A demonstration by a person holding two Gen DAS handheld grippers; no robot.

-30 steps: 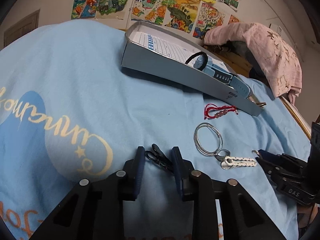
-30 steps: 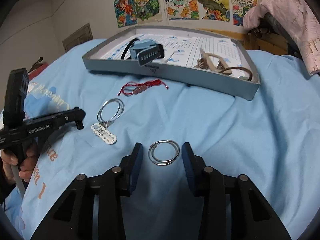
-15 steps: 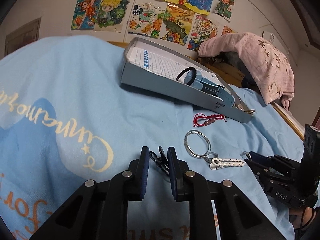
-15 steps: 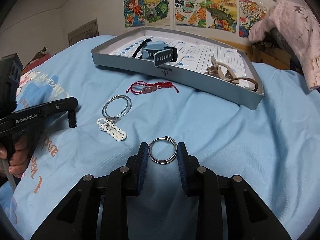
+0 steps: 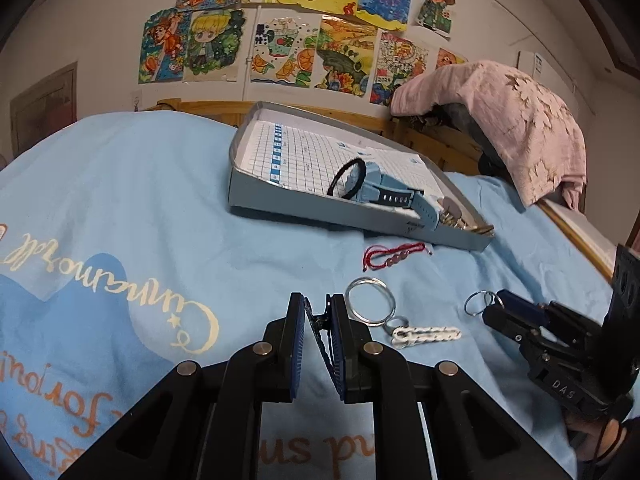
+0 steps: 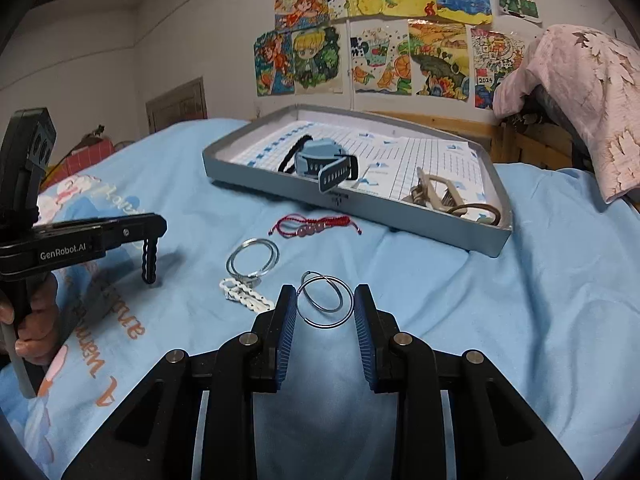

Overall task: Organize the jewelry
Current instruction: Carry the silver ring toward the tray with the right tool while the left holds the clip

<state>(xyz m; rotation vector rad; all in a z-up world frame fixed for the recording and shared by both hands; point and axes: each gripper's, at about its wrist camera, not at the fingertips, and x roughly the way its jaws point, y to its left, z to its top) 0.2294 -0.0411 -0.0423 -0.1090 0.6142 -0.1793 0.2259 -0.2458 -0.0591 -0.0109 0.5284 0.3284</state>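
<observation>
A black chain [image 5: 320,334] was pinched between the pads of the left gripper [image 5: 316,312], whose jaws had just been closing on it; in the right wrist view the chain [image 6: 149,261] hung down from the fingertips, its lower end at or just above the blue bedsheet [image 5: 132,208]. A pair of thin silver hoops [image 6: 326,300] stood between the pads of the right gripper [image 6: 325,305], which clamped them on both sides and held them tilted, off the sheet. From the left wrist view those hoops [image 5: 478,302] stuck out of the tips of the right gripper [image 5: 496,304].

Between the two grippers, on the sheet, lay a larger silver ring [image 5: 370,300] joined by a small ring to a white braided strap [image 5: 426,335]. Beyond it lay a red cord bracelet [image 6: 316,226] with dark beads, just in front of the grey tray [image 6: 360,210]. Inside the tray, on squared paper, sat a blue watch [image 6: 324,162] with a black hair tie [image 6: 294,152] beside it, and at the right end a beige clip [image 6: 436,190] and a brown band [image 6: 478,210].

A hand [image 6: 38,320] gripped the handle of the left gripper. Behind the bed, coloured drawings [image 5: 296,48] hung on the wall, and a pink cloth [image 5: 516,120] was draped over something at the right.
</observation>
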